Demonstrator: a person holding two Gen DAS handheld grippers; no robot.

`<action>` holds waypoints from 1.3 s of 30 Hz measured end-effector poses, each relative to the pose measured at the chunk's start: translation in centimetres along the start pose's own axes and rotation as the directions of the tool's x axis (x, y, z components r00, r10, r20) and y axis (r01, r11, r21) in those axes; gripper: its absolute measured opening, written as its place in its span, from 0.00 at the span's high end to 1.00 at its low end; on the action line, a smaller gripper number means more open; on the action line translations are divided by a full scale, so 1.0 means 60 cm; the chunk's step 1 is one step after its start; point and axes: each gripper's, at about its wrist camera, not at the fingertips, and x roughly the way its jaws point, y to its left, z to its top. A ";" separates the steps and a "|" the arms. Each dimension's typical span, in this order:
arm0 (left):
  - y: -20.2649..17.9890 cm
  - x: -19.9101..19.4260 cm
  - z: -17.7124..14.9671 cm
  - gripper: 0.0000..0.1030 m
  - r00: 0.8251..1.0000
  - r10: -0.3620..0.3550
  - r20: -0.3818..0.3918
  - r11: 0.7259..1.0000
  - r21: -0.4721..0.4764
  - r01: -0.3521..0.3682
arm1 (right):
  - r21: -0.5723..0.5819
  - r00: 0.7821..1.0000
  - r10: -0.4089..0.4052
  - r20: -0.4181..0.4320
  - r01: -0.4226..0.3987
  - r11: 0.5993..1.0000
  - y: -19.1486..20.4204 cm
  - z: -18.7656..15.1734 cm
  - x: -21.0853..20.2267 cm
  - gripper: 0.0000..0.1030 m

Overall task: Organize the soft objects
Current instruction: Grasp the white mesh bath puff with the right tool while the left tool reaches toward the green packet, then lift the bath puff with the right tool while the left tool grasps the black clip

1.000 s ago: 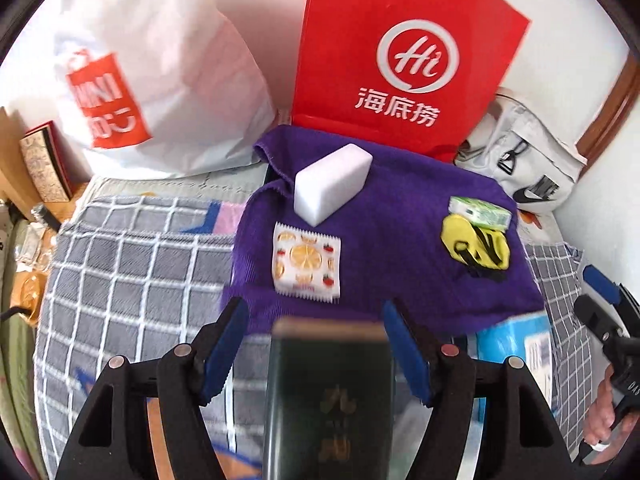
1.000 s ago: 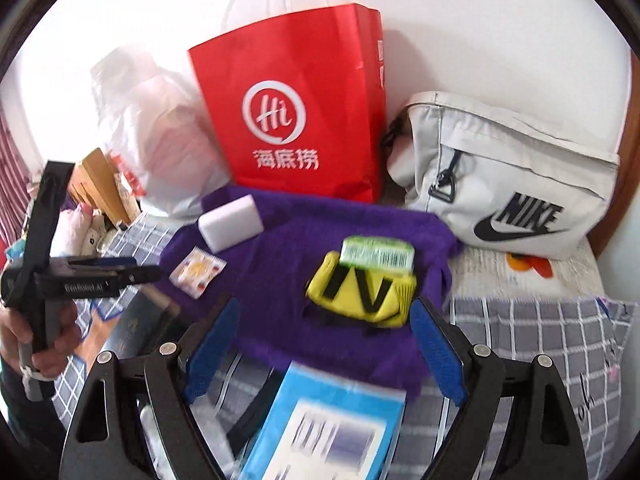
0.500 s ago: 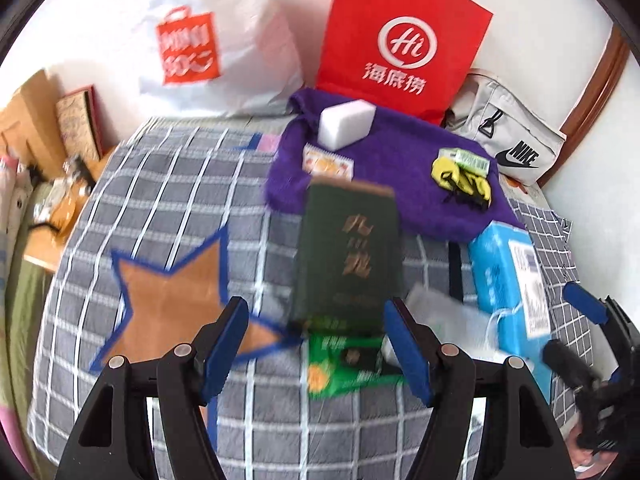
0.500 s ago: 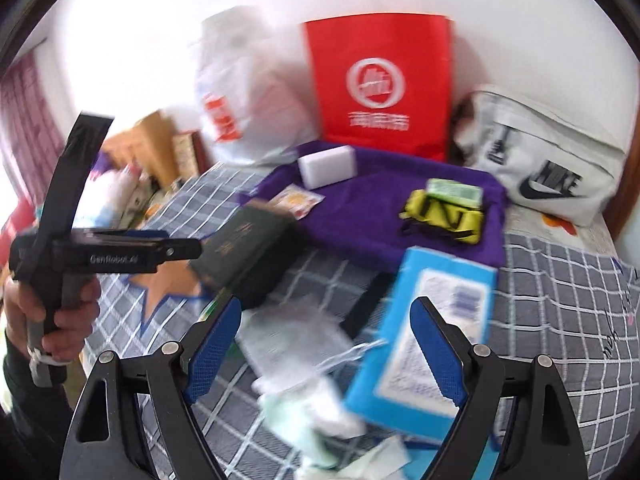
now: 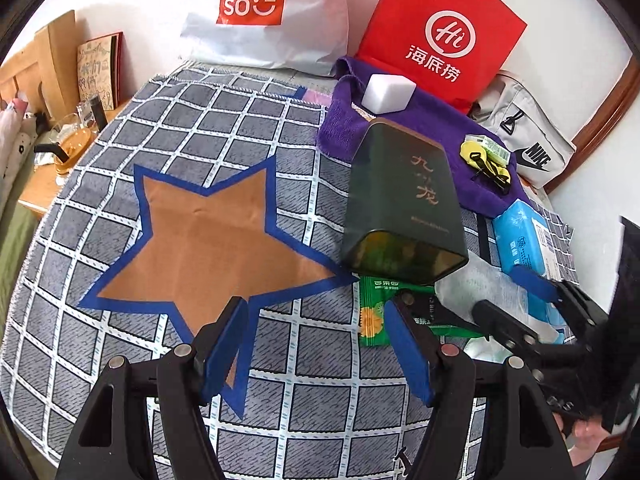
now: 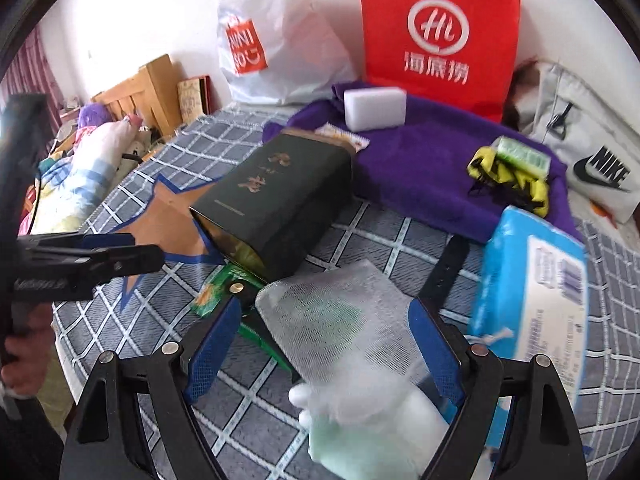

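Note:
My left gripper [image 5: 316, 344] is open over the checked bedspread [image 5: 120, 128], nothing between its fingers. A dark green box [image 5: 404, 208] lies on its side just ahead of it. My right gripper [image 6: 324, 350] is open, and a white mesh pouch [image 6: 340, 320] lies between its fingers without the pads pressing it. On the purple towel [image 6: 420, 168] rest a white sponge block [image 6: 374, 106], a yellow strap bundle [image 6: 508, 176] and a small green pack [image 6: 520, 154]. A blue tissue pack [image 6: 536, 276] lies at the right.
A brown star with a blue border [image 5: 208, 240] marks the bedspread. A green packet [image 5: 380, 312] lies under the box's near end. A red paper bag [image 5: 440, 36], a white shopping bag [image 5: 264, 16] and a grey bag [image 5: 528, 148] stand along the wall. A wooden bedside table [image 5: 48, 168] is at left.
Both grippers drew back from the purple towel toward the near part of the bed. The dark box, earlier between the left fingers, now lies ahead of them. The mesh pouch came between the right fingers.

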 end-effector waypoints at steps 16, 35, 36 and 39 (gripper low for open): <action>0.020 0.023 -0.022 0.34 0.999 -0.030 -0.045 0.998 -0.054 0.028 | 0.027 0.999 -0.026 -0.037 0.027 0.999 -0.017 -0.018 0.017 0.97; -0.068 0.008 -0.058 0.34 0.998 -0.063 0.012 0.997 0.041 0.063 | 0.068 0.977 0.029 0.210 -0.045 0.997 -0.038 -0.102 -0.202 0.97; -0.076 0.009 -0.056 0.34 0.998 -0.064 0.021 0.997 0.050 0.063 | 0.074 0.978 0.017 0.207 -0.033 0.997 -0.046 -0.116 -0.209 0.97; -0.097 0.017 -0.047 0.34 0.997 -0.051 0.066 0.997 0.066 0.046 | 0.108 0.980 -0.013 0.200 -0.009 0.994 -0.076 -0.151 -0.224 0.97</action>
